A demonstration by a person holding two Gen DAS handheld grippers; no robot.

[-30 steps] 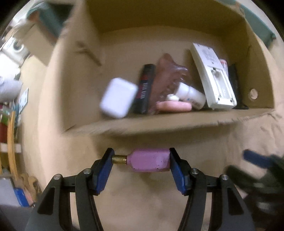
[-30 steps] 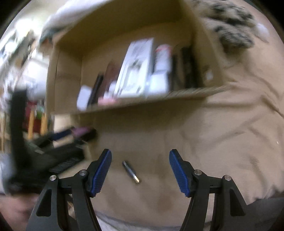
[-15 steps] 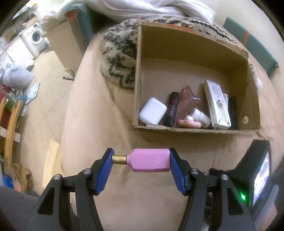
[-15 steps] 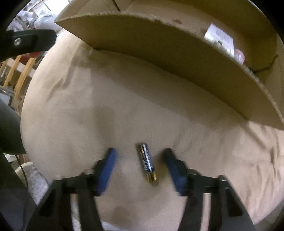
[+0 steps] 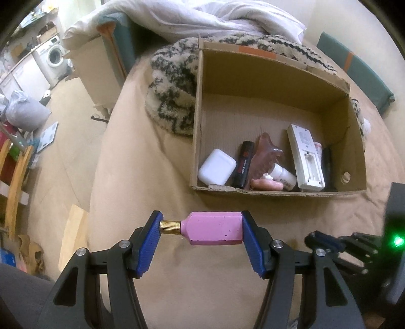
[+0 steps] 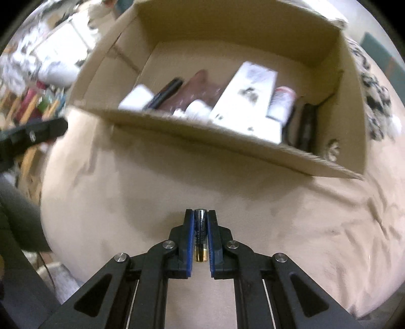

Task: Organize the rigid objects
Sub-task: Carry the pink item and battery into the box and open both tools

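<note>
A white duvet (image 5: 202, 22) and patterned blanket (image 5: 174, 86) lie on the bed — a washing machine (image 5: 54, 54) far left

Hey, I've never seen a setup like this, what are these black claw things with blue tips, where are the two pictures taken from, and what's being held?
These are two hand-held grippers, one in each of a person's hands; no robot arm. Each carries a fisheye camera looking along its fingers, so each picture comes from one gripper. The left gripper clamps a pink block with a brass tip. The right gripper is shut on a battery. Ahead, on a tan bedcover, sits a cardboard box holding a white case, a remote and other small items.
</note>
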